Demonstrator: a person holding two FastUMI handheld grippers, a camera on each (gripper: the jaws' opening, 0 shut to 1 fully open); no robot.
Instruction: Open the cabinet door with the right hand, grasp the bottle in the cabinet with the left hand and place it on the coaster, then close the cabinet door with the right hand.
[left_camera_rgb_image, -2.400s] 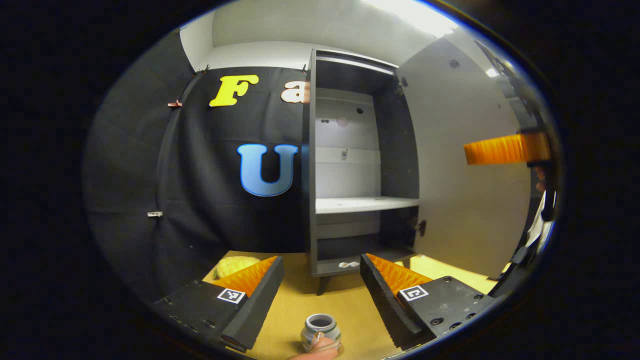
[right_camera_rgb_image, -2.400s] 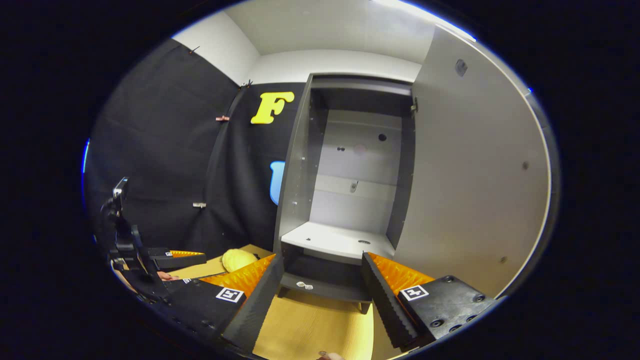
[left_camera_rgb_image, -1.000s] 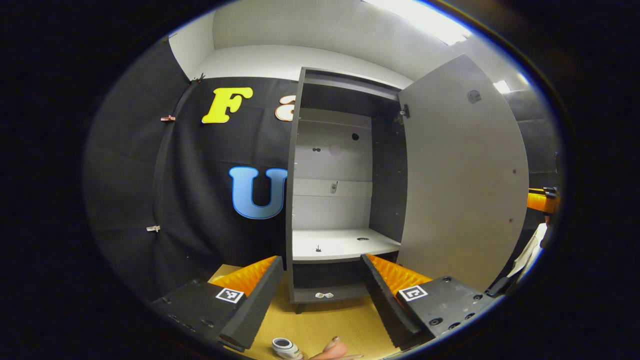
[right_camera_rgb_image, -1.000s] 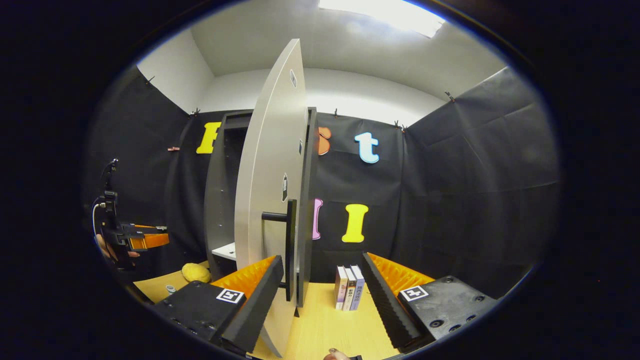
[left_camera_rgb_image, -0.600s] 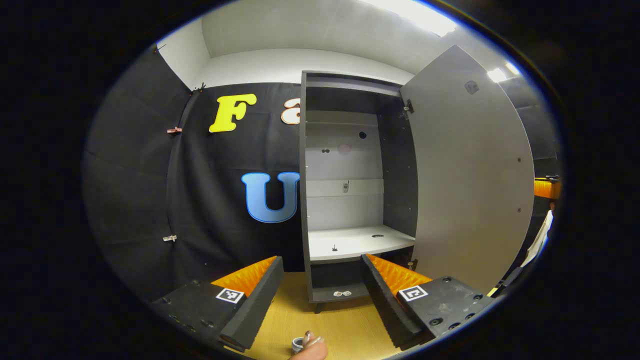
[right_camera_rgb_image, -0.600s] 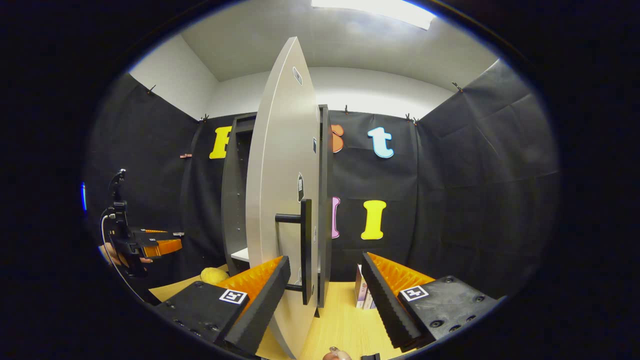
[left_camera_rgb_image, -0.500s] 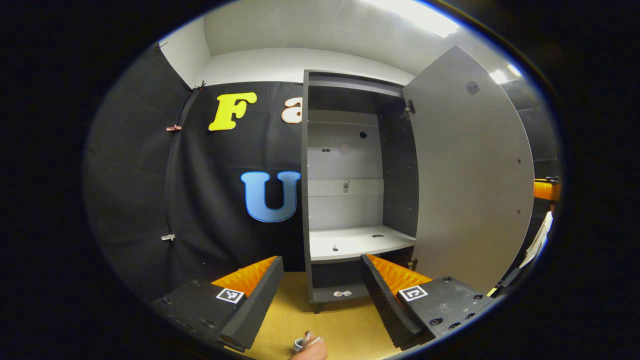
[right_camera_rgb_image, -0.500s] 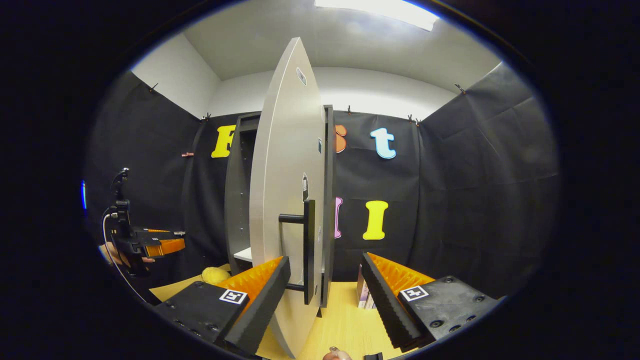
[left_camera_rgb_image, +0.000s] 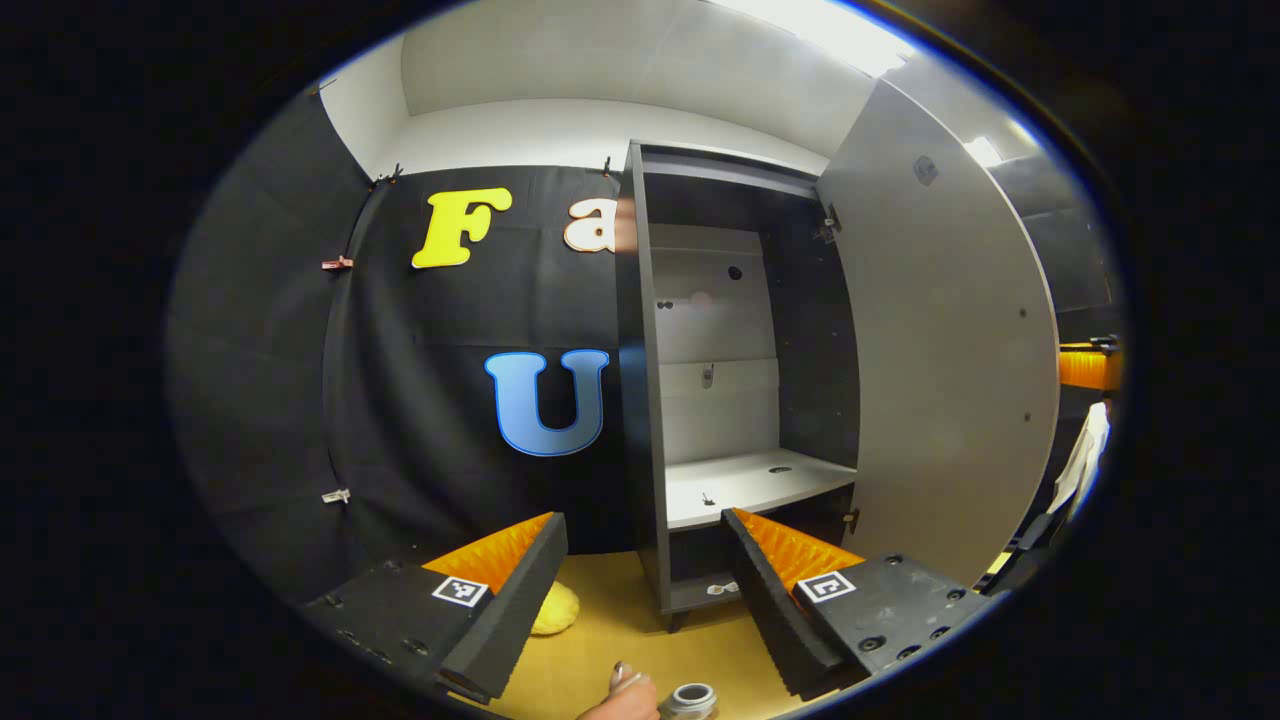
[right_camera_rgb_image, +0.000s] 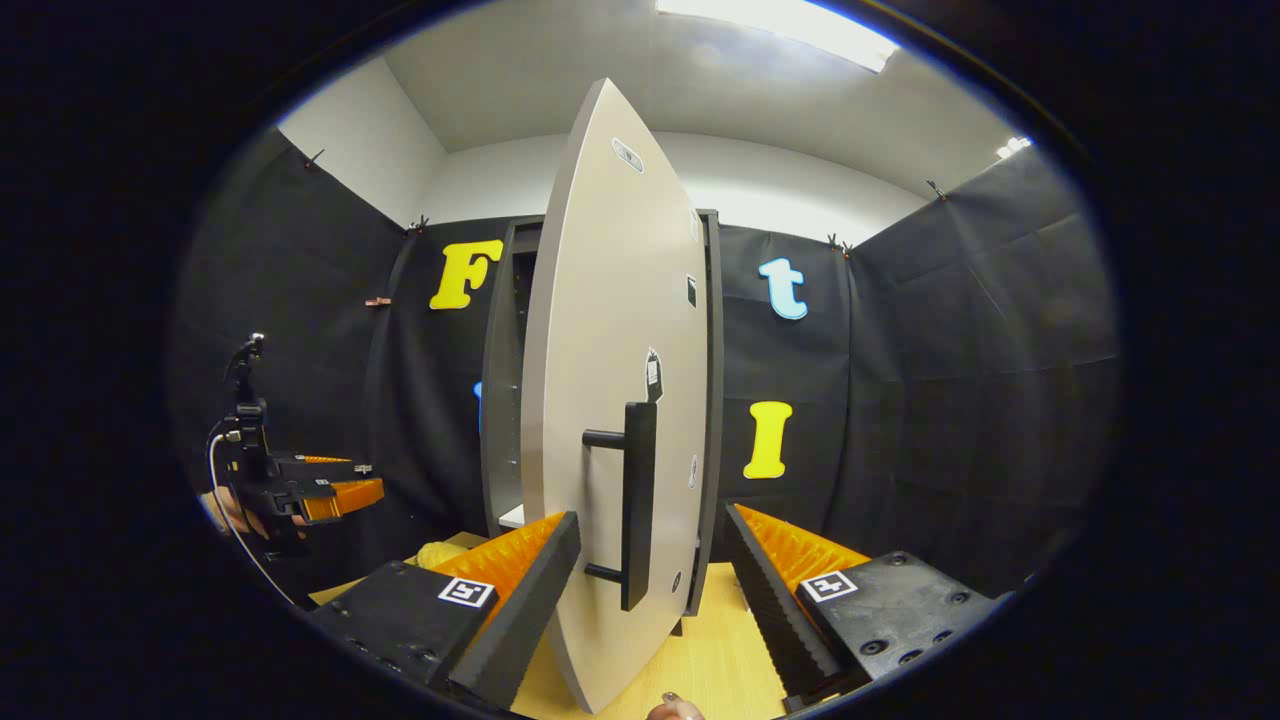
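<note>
The right tool (right_camera_rgb_image: 648, 590), fingers spread, faces the half-open cabinet door's (right_camera_rgb_image: 610, 400) handle (right_camera_rgb_image: 636, 503).

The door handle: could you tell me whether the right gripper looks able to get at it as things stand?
Probably yes. The black door handle stands on the half-open cabinet door, facing the right gripper, whose jaws are spread with the handle showing between them. Nothing lies in the gap.

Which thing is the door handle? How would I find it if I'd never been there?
Find the tall dark cabinet against the black wall. Its big pale grey door is swung open. Low on the door's outer face is the handle, a black upright bar on two short posts, the only dark bar on that pale panel.
</note>
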